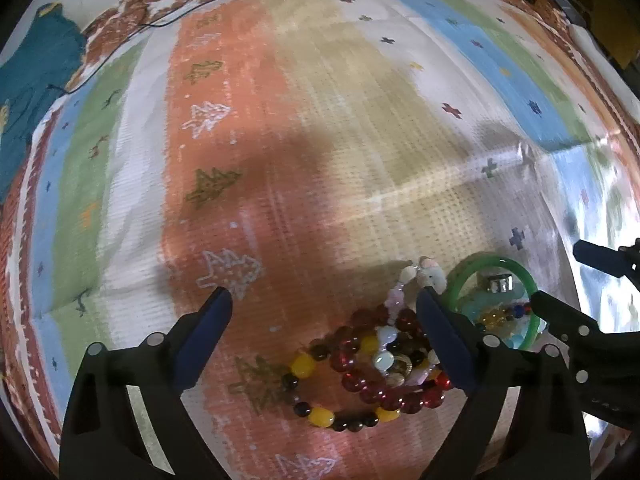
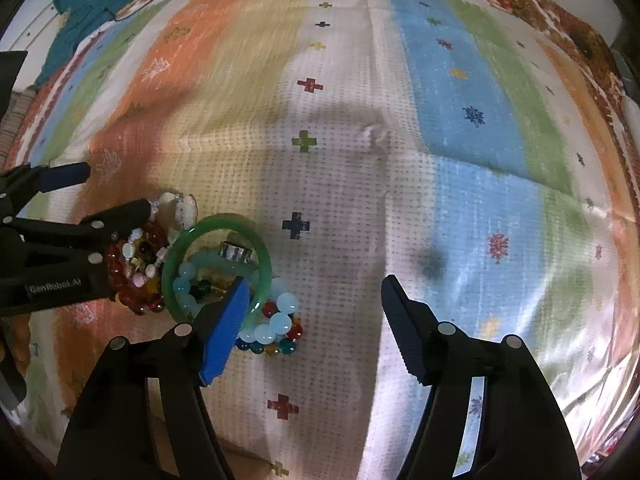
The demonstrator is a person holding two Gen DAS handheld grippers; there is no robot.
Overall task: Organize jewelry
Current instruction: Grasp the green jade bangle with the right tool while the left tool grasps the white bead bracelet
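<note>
A green bangle (image 2: 218, 266) lies on the striped rug (image 2: 360, 184), ringing pale beads and what may be a silver ring (image 2: 236, 252). Dark red bead bracelets (image 1: 372, 364) touch its left side. Left gripper (image 1: 324, 312) and right gripper (image 2: 316, 300) both gape, empty. "GenRobot.AI" marks the left one.

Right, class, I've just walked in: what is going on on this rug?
A person holds two grippers over a heap of jewelry on a striped rug. The left gripper is open above the dark red bead bracelets. The right gripper is open too, one finger beside the green bangle. Nothing is gripped.
</note>
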